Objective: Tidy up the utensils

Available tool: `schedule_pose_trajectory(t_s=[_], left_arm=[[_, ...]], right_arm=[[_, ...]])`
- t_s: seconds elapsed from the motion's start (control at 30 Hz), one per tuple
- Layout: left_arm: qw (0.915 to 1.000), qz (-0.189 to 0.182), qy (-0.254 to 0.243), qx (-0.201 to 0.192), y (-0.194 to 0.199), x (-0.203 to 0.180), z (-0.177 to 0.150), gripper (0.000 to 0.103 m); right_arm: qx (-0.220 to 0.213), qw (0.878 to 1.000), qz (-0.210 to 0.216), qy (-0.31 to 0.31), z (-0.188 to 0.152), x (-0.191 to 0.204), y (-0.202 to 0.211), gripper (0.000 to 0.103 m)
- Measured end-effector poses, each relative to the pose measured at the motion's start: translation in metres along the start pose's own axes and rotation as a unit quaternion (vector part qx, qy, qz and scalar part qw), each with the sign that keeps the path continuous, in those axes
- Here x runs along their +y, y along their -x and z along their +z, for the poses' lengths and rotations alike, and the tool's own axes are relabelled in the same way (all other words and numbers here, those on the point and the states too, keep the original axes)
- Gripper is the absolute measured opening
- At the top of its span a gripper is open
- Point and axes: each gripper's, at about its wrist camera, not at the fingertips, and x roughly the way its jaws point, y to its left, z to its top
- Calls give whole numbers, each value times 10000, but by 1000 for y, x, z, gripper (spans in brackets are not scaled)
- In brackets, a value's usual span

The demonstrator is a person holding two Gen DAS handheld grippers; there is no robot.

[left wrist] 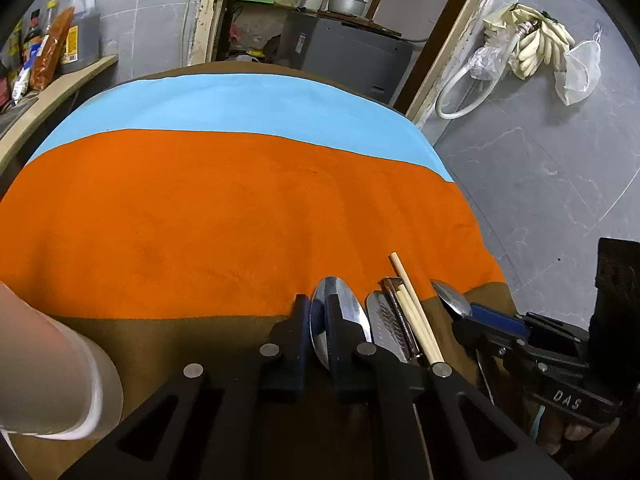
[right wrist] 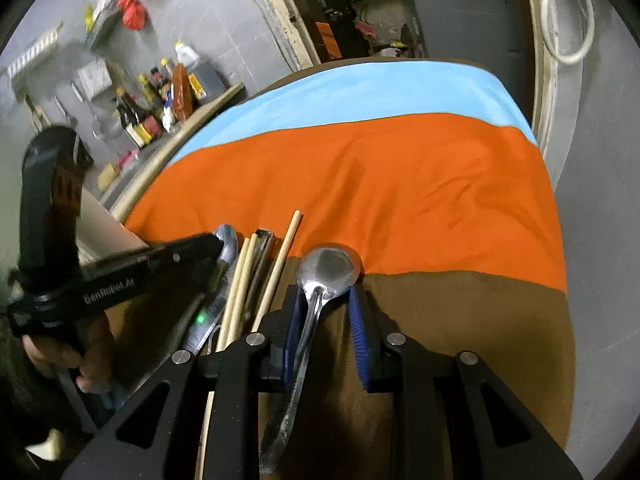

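Utensils lie side by side at the near edge of a striped cloth. In the left wrist view my left gripper (left wrist: 318, 312) is nearly closed around the bowl of a steel spoon (left wrist: 340, 300). Right of it lie a flat steel tool (left wrist: 386, 324), wooden chopsticks (left wrist: 416, 316) and a second spoon (left wrist: 450, 300). In the right wrist view my right gripper (right wrist: 324, 300) is open with that second spoon (right wrist: 330, 266) lying between its blue pads (right wrist: 358, 332); the handle runs toward the camera. The left gripper (right wrist: 208, 248) shows there beside the chopsticks (right wrist: 276, 268).
The cloth has a blue band (left wrist: 240, 100), an orange band (left wrist: 240, 216) and a brown band (right wrist: 460, 320). A shelf with bottles (right wrist: 160, 96) stands at the left. Grey floor (left wrist: 540, 184) lies to the right, with a hose and bags (left wrist: 532, 48). A grey cabinet (left wrist: 352, 52) stands behind.
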Motion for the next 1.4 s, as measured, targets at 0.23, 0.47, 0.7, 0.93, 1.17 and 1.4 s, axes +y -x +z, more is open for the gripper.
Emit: schedule_pose_trajectory(t_s=[0.23, 0.47, 0.7, 0.93, 1.17, 1.4], left_arm=[[9999, -126, 99, 55, -1, 7, 0, 8], [9997, -203, 130, 88, -5, 8, -1, 11], [9997, -179, 101, 90, -8, 5, -1, 11], [9999, -120, 103, 49, -4, 3, -2, 8], [9999, -109, 55, -17, 6, 2, -2, 4], [9998, 35, -70, -177, 21, -7, -3, 2]], right_arm=[[89, 9980, 439, -452, 1, -15, -10, 22], [84, 9957, 646, -660, 5, -17, -25, 22], [11, 9906, 910, -1026, 7, -26, -30, 22], [-51, 9849, 1058, -1369, 3, -29, -35, 21], [-169, 9813, 1189, -1504, -3, -30, -31, 3], [-390, 9829, 1086, -1432, -4, -26, -16, 2]])
